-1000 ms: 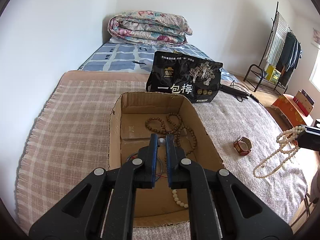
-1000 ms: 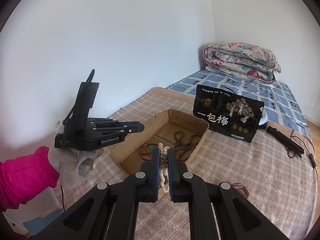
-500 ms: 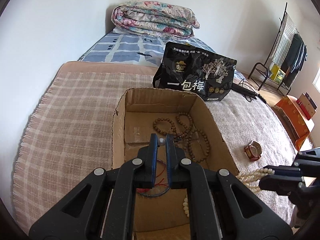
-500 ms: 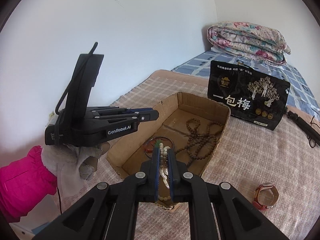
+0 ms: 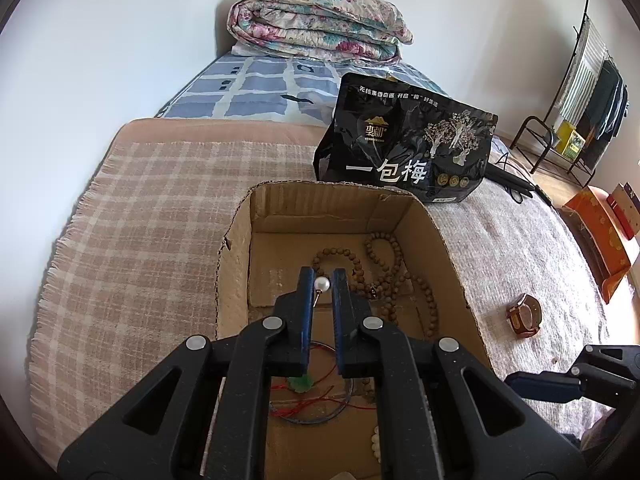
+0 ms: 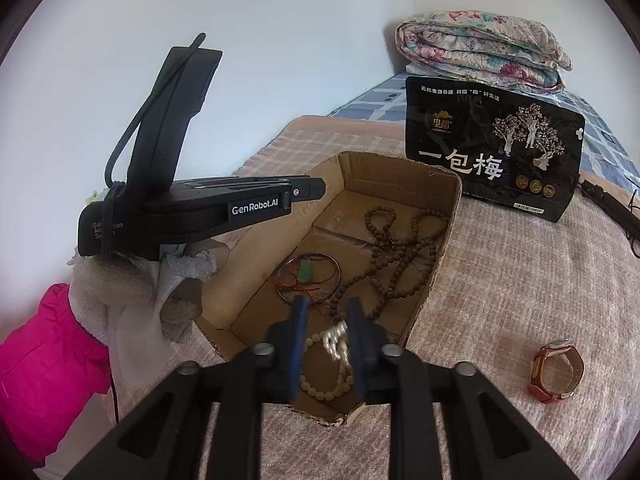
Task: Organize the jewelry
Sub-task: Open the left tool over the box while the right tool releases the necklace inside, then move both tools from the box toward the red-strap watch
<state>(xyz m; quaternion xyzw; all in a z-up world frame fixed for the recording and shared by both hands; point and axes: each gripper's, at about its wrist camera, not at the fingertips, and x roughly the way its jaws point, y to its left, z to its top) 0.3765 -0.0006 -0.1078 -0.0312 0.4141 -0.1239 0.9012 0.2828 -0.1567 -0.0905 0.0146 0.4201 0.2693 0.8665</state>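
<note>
Since it hangs over the cardboard box, the right gripper has parted, dropping the pearl necklace inside. The left gripper pinches a pearl earring.

Beads and a bangle lie in the box on the bed, bag behind, watch right.

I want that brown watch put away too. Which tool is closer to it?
Right. The right tool is over the cardboard box's near end, the side where the watch lies on the blanket. The left tool is over the box's middle, farther away.
</note>
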